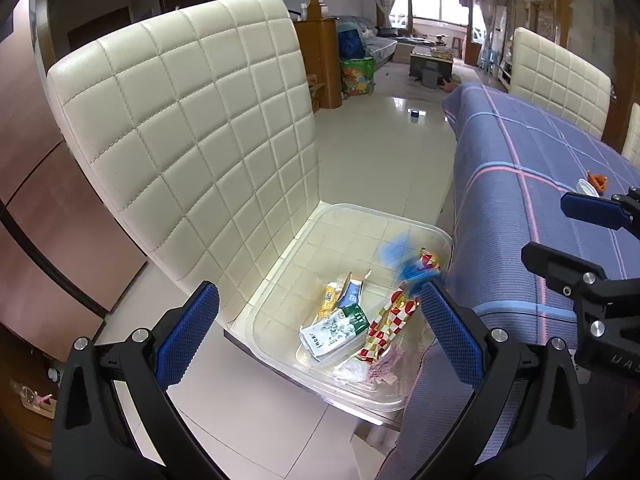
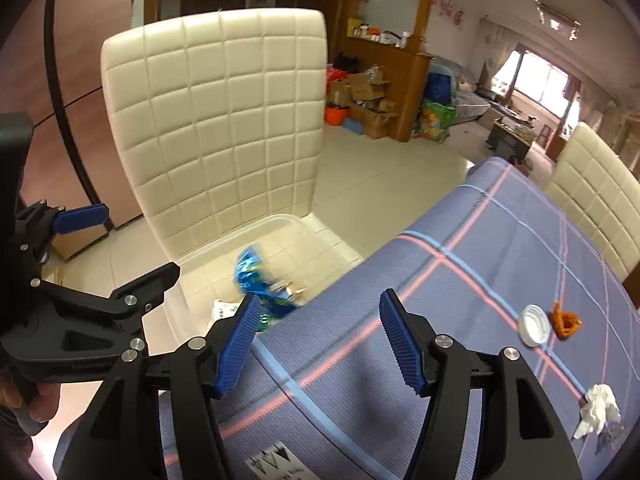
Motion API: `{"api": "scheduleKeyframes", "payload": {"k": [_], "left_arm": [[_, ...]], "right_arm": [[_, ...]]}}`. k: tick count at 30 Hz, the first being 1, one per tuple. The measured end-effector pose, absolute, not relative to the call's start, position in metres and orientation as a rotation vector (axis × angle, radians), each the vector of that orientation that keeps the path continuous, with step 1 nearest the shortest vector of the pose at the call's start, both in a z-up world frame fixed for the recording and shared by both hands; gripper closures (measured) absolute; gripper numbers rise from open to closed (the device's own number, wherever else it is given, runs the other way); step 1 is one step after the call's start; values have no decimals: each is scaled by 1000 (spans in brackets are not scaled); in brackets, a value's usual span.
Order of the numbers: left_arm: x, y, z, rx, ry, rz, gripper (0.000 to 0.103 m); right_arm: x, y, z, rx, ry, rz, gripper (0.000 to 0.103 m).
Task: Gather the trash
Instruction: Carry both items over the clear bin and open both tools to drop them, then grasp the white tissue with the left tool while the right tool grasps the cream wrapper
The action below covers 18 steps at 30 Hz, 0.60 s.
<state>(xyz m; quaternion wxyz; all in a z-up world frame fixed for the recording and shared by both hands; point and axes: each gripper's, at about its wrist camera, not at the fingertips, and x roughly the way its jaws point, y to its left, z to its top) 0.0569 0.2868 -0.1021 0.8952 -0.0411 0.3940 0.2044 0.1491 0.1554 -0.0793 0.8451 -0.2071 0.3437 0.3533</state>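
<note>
The left gripper [image 1: 320, 332] is hanging over a clear rectangular plastic bin [image 1: 280, 292] that is sitting on the seat of a cream quilted leather chair [image 1: 180, 120], its blue-padded fingers [image 1: 188, 336] spread wide with nothing between them. A crinkled blue foil wrapper [image 1: 400, 260], blurred, is showing over the bin's far right part, close to the table edge; whether it is touching anything cannot be told. Already lying in the bin are a green and white printed packet [image 1: 336, 328], a red, white and gold checked wrapper [image 1: 392, 316], a yellow wrapper [image 1: 329, 298] and some white crumpled paper [image 1: 356, 372].

The right gripper [image 2: 318, 344] is hovering above the near left corner of the table covered in a blue-purple checked cloth [image 2: 460, 280], just right of the bin, its fingers [image 2: 240, 340] likewise wide apart and empty. On the cloth to the far right, a round white plastic lid [image 2: 534, 325] is lying just beside a scrap of orange peel [image 2: 565, 322], and a crumpled white tissue [image 2: 598, 406] is resting nearer, well apart from them.
</note>
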Motion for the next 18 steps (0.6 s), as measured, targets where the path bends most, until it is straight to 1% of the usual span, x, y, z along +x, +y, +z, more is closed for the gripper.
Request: {"api": "scheduleKeyframes", "payload": {"k": [9,18], "left_arm": [[63,246,-85,-34,792,336,4],[76,179,-70,41,792,211,4]], "right_arm": [[150,102,-67,-393,719,658,43],[139,18,-61,-372,705,472,43]]}}
